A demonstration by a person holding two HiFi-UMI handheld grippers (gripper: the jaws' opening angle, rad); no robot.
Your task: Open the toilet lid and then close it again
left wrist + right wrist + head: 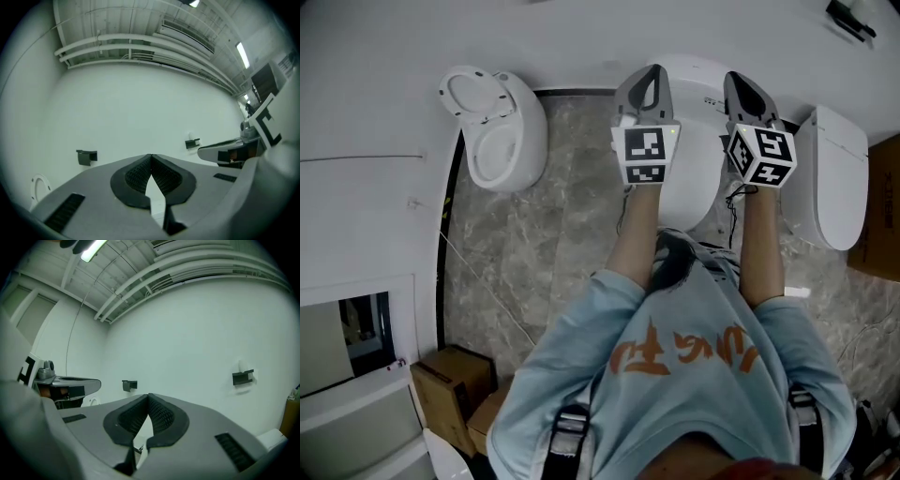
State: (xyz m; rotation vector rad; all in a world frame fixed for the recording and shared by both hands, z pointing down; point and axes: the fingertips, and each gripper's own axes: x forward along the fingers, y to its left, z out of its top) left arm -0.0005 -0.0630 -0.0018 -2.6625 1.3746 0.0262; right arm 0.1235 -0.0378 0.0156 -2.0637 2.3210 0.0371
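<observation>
Both grippers are up and level in front of the person, pointing toward twelve o'clock in the head view. The left gripper (647, 77) has its jaws pinched together at the tips with nothing between them, and only blank white wall (140, 108) lies beyond. The right gripper (746, 82) is the same story: jaws closed tip to tip, empty.

Below and between them sits the middle toilet (698, 70). Its toilet lid (696, 164) looks to be down, though the arms and marker cubes cover much of it, so take that with some caution. Neither gripper touches it.

Out at ten o'clock stands a second toilet (492, 122), open, with its bowl showing. At two o'clock there is a third toilet (839, 178), lid flat. Grey marbled floor (572, 197) runs beneath them. Cardboard boxes (450, 384) sit at seven o'clock, just beside the person's light blue shirt (675, 375). Small dark brackets (86, 156) are mounted on the wall ahead.
</observation>
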